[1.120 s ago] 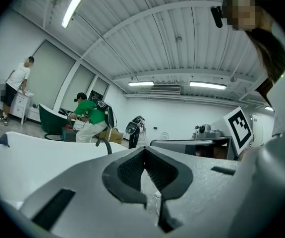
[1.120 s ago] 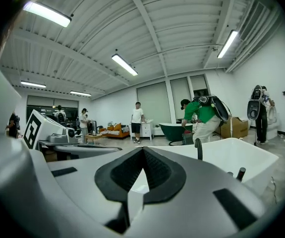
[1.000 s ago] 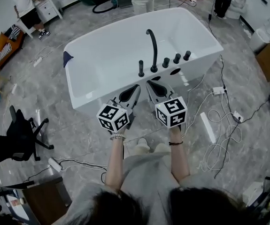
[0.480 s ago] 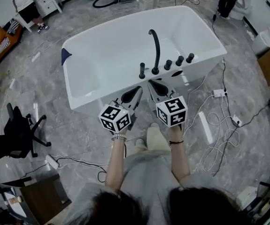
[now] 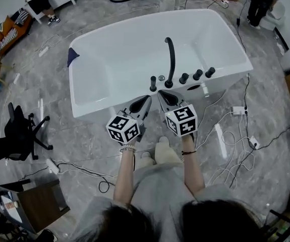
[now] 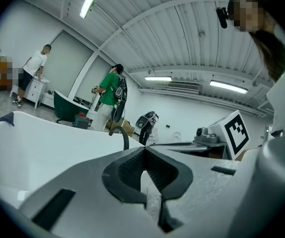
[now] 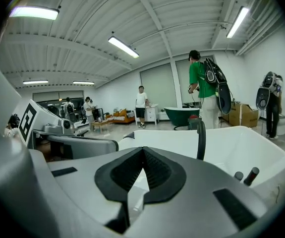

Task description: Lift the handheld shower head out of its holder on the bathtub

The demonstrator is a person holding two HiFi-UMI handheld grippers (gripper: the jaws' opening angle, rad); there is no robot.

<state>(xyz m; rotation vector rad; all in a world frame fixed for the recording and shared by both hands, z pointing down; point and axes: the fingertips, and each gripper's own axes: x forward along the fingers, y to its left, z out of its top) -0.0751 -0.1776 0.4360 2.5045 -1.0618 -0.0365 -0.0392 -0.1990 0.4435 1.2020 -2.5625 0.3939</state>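
Observation:
The white bathtub point(image 5: 72, 89) fills the middle of the head view. On its near rim stand a black curved faucet spout point(image 5: 171, 59), three black knobs point(image 5: 197, 74) and, left of the spout, a slim black upright handheld shower head point(image 5: 153, 83) in its holder. My left gripper point(image 5: 146, 101) and right gripper point(image 5: 162, 95) hover side by side just short of the rim, below the shower head. Both are shut and empty. In the right gripper view the spout point(image 7: 200, 139) and knobs point(image 7: 251, 175) rise beyond the shut gripper point(image 7: 143, 148). The left gripper point(image 6: 144, 149) faces the spout point(image 6: 123, 136).
Cables point(image 5: 235, 145) and a power strip point(image 5: 237, 110) lie on the floor right of the tub. An office chair point(image 5: 13, 140) stands at the left. A dark blue item point(image 5: 72, 56) sits on the tub's far left corner. People stand behind the tub.
Both grippers have moved forward and down towards the tub's near rim, and the fittings now lie closer to their tips. Both stay shut.

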